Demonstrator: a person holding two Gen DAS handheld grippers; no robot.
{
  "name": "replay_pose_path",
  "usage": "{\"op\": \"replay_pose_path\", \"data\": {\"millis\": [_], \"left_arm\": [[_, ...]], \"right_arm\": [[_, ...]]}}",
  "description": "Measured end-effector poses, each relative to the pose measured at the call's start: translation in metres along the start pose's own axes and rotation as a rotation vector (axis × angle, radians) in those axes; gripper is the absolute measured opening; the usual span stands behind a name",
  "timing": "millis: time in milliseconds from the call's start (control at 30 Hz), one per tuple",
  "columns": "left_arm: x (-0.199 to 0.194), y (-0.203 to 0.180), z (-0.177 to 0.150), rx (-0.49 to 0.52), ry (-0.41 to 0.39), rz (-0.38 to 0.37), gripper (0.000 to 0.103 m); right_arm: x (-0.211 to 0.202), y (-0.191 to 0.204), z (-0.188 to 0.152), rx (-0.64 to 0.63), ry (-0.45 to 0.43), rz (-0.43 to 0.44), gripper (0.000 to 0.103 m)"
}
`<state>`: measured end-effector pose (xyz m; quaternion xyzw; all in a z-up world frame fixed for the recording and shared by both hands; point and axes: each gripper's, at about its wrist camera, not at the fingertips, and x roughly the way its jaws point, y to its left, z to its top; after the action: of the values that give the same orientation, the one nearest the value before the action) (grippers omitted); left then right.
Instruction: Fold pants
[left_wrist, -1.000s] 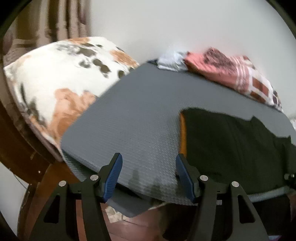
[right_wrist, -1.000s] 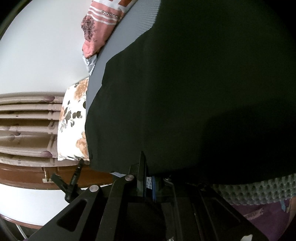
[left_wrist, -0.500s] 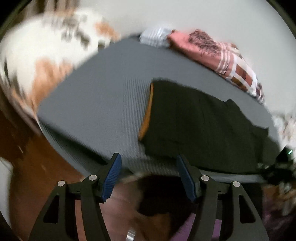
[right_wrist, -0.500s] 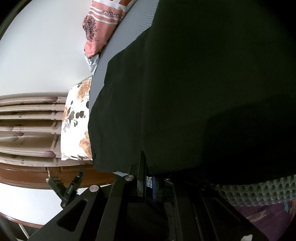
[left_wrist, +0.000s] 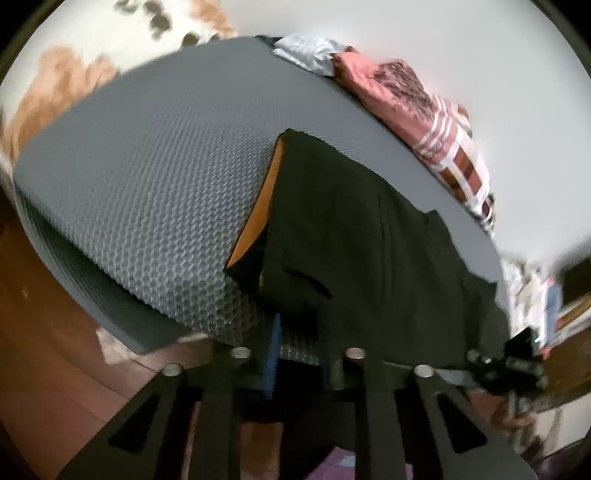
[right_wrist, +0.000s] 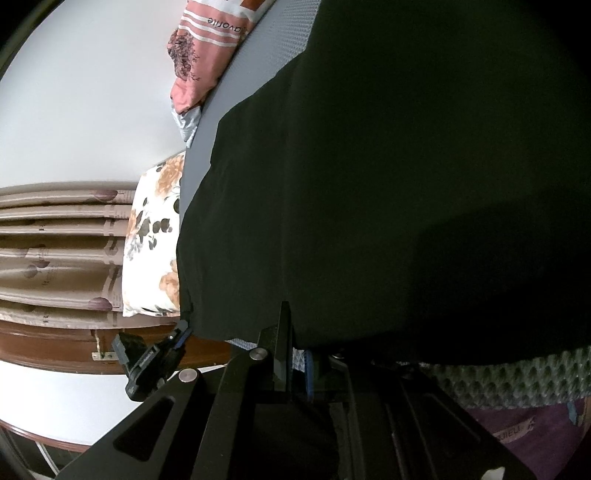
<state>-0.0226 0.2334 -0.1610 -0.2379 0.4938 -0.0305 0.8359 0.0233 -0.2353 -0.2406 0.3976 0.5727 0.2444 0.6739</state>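
Jaws of the left gripper (left_wrist: 295, 332) have just closed on the near left corner of the black pants (left_wrist: 369, 229); right gripper (right_wrist: 301, 354) jaws clamp their near hem; pants lie on the grey mat (left_wrist: 155, 177), against its near edge.
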Motion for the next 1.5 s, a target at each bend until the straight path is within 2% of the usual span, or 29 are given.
{"op": "replay_pose_path", "data": {"millis": [67,200,333,400,467,500,533,633,667,700,733,800,833,867,933,1000,1033,1067,1100,1200,1267,1433,1500], "left_arm": [[-0.002,-0.015,0.008,0.057,-0.035,0.053,0.011],[-0.005,-0.027,0.031,0.107,-0.101,0.061,0.01],[0.017,0.0,0.019,0.049,-0.024,0.094,0.01],[0.015,0.011,0.014,0.037,-0.051,0.052,0.011],[0.013,0.007,0.013,0.07,-0.068,0.071,0.016],[0.011,0.002,0.014,0.098,-0.074,0.107,0.021],[0.008,-0.001,0.015,0.11,-0.077,0.141,0.032],[-0.018,-0.025,0.019,0.142,-0.185,0.437,0.042],[-0.029,-0.036,0.022,0.149,-0.241,0.527,0.051],[-0.038,-0.047,0.025,0.146,-0.284,0.552,0.063],[-0.046,-0.057,0.026,0.15,-0.323,0.506,0.066],[-0.05,-0.079,0.028,0.188,-0.369,0.311,0.07],[-0.04,-0.094,0.029,0.221,-0.351,0.228,0.071],[-0.021,-0.107,0.03,0.269,-0.3,0.207,0.071],[0.028,-0.12,0.026,0.355,-0.154,0.255,0.069],[0.067,-0.109,0.021,0.319,-0.007,0.257,0.061],[0.076,-0.101,0.019,0.278,0.012,0.247,0.061],[0.069,-0.102,0.016,0.288,-0.051,0.25,0.061],[0.072,-0.104,0.015,0.315,-0.036,0.281,0.061],[0.07,-0.106,0.017,0.306,-0.041,0.281,0.061],[0.071,-0.107,0.02,0.309,-0.037,0.286,0.061],[0.076,-0.111,0.022,0.309,-0.04,0.289,0.061],[0.077,-0.106,0.02,0.299,-0.04,0.285,0.061]], "right_arm": [[0.0,-0.001,0.001,0.001,0.001,-0.001,0.008],[0.001,0.001,0.001,-0.015,0.0,0.006,0.008],[0.006,0.001,0.001,-0.015,0.01,0.011,0.008],[0.006,-0.002,0.002,-0.004,0.013,0.021,0.007],[0.007,-0.004,0.003,0.0,0.017,0.029,0.007],[0.007,-0.004,0.003,-0.001,0.019,0.031,0.007],[0.007,-0.004,0.003,-0.004,0.022,0.032,0.007],[0.008,-0.005,0.003,0.001,0.026,0.041,0.007],[0.008,-0.006,0.003,0.006,0.026,0.046,0.007],[0.008,-0.007,0.003,0.009,0.025,0.05,0.007],[0.008,-0.007,0.003,0.012,0.024,0.055,0.007],[0.008,-0.009,0.002,0.019,0.024,0.066,0.007],[0.009,-0.01,0.002,0.025,0.025,0.073,0.007],[0.009,-0.011,0.003,0.03,0.026,0.078,0.007],[0.008,-0.013,0.003,0.044,0.028,0.095,0.009],[0.002,-0.015,0.004,0.053,0.02,0.107,0.01],[-0.002,-0.017,0.005,0.06,0.011,0.117,0.012],[-0.011,-0.022,0.008,0.071,-0.007,0.139,0.013],[-0.019,-0.027,0.011,0.08,-0.025,0.154,0.016],[-0.057,-0.049,0.027,0.106,-0.147,0.149,0.017],[-0.084,-0.072,0.041,0.163,-0.224,0.176,0.017],[-0.184,-0.145,0.07,0.265,-0.531,0.13,0.013],[-0.215,-0.168,0.075,0.304,-0.61,0.131,0.014]]}}
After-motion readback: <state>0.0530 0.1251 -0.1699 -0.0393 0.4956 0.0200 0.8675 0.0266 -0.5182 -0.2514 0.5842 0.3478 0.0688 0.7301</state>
